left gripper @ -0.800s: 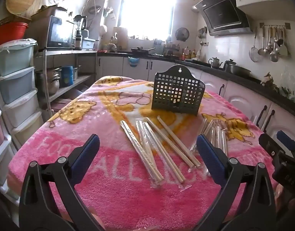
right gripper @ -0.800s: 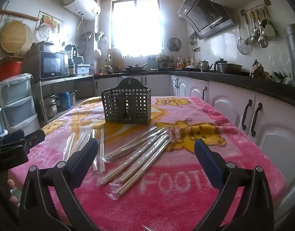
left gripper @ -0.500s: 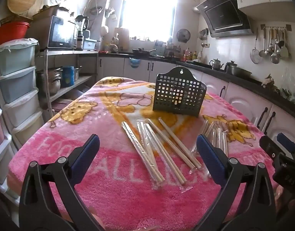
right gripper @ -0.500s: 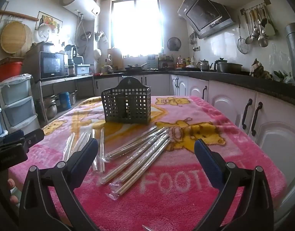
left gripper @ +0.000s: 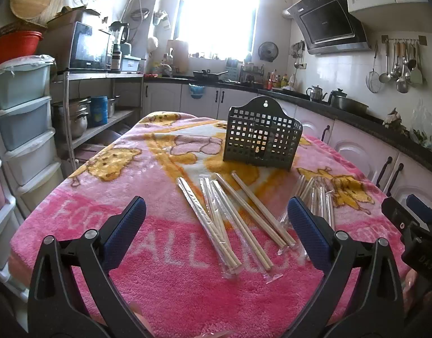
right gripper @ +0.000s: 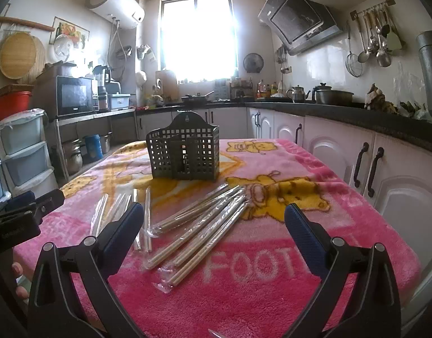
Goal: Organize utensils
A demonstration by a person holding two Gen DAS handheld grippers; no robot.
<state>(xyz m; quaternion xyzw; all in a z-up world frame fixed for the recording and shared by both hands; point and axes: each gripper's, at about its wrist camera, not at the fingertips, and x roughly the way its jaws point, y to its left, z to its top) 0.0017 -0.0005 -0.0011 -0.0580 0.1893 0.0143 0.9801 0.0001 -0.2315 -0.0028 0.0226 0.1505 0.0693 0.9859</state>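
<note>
Pink fleece blanket [left gripper: 83, 202] with yellow cartoon bears covers the whole surface, and both my tongs hover low over its near edge. My left tongs [left gripper: 216, 225] are spread as wide as they go, blue pads apart, nothing between them. Just beyond them lie the wrapped wooden chopsticks [left gripper: 230, 225], several pairs in clear sleeves fanned out on the blanket, ends pointing toward me. Behind those stands the black perforated utensil holder [left gripper: 261, 138], upright, apart from the chopsticks. To its right, a second bunch of clear-wrapped sticks [left gripper: 317, 197] lies near the right pad. Over in my right view, my right tongs [right gripper: 214, 225] gape fully open too, gripping nothing, with chopstick packets [right gripper: 199, 225] lying slanted between the pads' line of sight and the holder [right gripper: 185, 152] standing farther back. Kitchen cabinets [right gripper: 342, 152] run along the right.
</note>
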